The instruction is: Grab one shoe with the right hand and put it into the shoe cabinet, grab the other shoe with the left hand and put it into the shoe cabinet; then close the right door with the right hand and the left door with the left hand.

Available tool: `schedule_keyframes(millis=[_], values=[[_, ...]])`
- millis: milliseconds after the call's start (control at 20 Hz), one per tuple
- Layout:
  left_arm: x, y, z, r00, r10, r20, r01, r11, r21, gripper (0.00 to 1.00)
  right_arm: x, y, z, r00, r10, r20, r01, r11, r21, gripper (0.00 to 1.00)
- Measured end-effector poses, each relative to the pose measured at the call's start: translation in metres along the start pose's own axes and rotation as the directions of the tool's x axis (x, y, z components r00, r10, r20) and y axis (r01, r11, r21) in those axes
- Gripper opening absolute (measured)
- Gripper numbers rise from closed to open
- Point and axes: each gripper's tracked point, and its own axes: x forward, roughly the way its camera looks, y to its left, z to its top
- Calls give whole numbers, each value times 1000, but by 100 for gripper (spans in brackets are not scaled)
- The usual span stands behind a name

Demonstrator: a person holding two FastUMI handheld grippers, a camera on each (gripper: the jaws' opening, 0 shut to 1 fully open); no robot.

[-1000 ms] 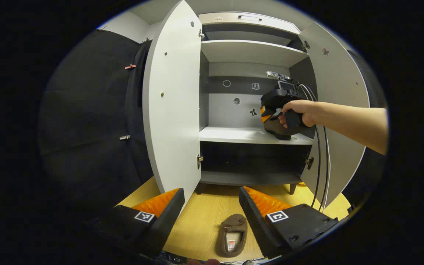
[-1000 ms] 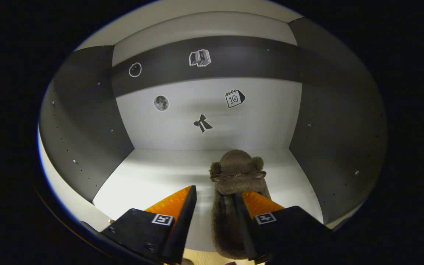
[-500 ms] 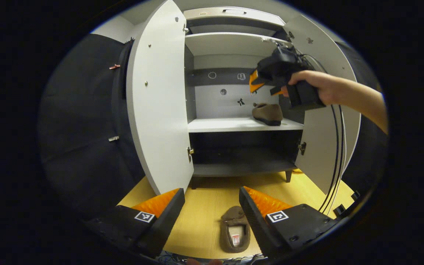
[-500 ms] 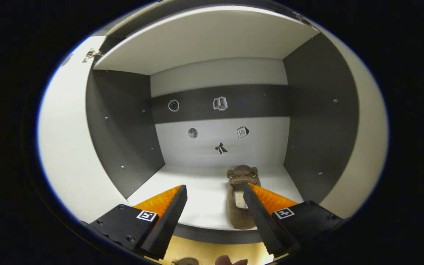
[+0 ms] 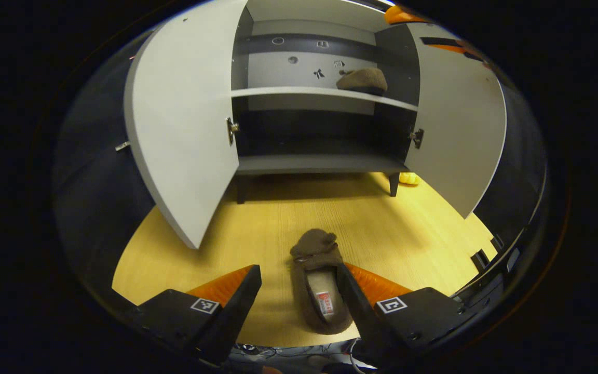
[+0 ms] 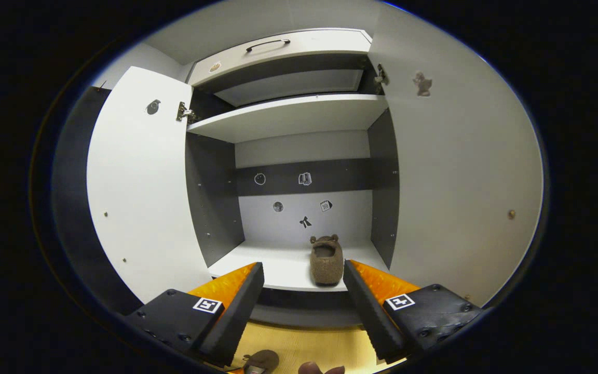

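One brown plush slipper (image 5: 315,249) lies on the wooden floor, toe toward the shoe cabinet (image 5: 320,165). My left gripper (image 5: 299,272) is open low over it, and the heel end sits between its fingers without being pressed. The other slipper (image 6: 326,259) rests on the right side of the cabinet's middle shelf (image 6: 278,267); it is also on that shelf (image 5: 299,91) as a brown slipper (image 5: 362,80) in the left gripper view. My right gripper (image 6: 303,266) hangs open in front of the cabinet, apart from that slipper. Both the left door (image 6: 138,182) and the right door (image 6: 460,171) stand wide open.
The left door (image 5: 182,130) and right door (image 5: 460,124) swing out over the floor on either side of the floor slipper. A small yellow object (image 5: 409,178) lies by the cabinet's right leg. Cables run along the floor edge at the right.
My right gripper drew back out of the cabinet and rose, leaving its slipper on the shelf. My left gripper tilted down and moved in until its fingers flank the floor slipper.
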Motion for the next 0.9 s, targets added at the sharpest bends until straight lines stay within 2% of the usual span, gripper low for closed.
schedule_keyframes(millis=[200,250,350,400,650,800,850,900], values=[[46,-7,-32,997,-18,-72,20,1000,19,87,-36,-17,-7,1000,-14,-7,14,1000,-16,98],[57,-5,-36,998,-8,-68,10,1000,21,78,-44,-19,-8,1000,-12,-11,12,1000,-10,99],[76,-2,-35,999,3,-33,-2,999,33,65,-60,-25,-6,1000,-14,-13,14,1000,-2,98],[84,0,-32,1000,5,-4,-5,999,43,62,-67,-31,-6,1000,-23,-16,23,1000,-7,98],[107,-5,-25,997,-31,65,28,999,42,53,-90,-57,3,995,-95,-6,95,995,-29,98],[114,2,-24,998,-11,67,8,999,42,39,-101,-64,5,993,-116,-4,116,993,-14,98],[114,2,-24,998,-7,64,4,999,47,30,-104,-68,4,992,-125,-2,125,992,-16,98],[114,5,-23,998,-1,56,-2,998,59,26,-106,-72,4,991,-132,-5,132,991,-13,98]])
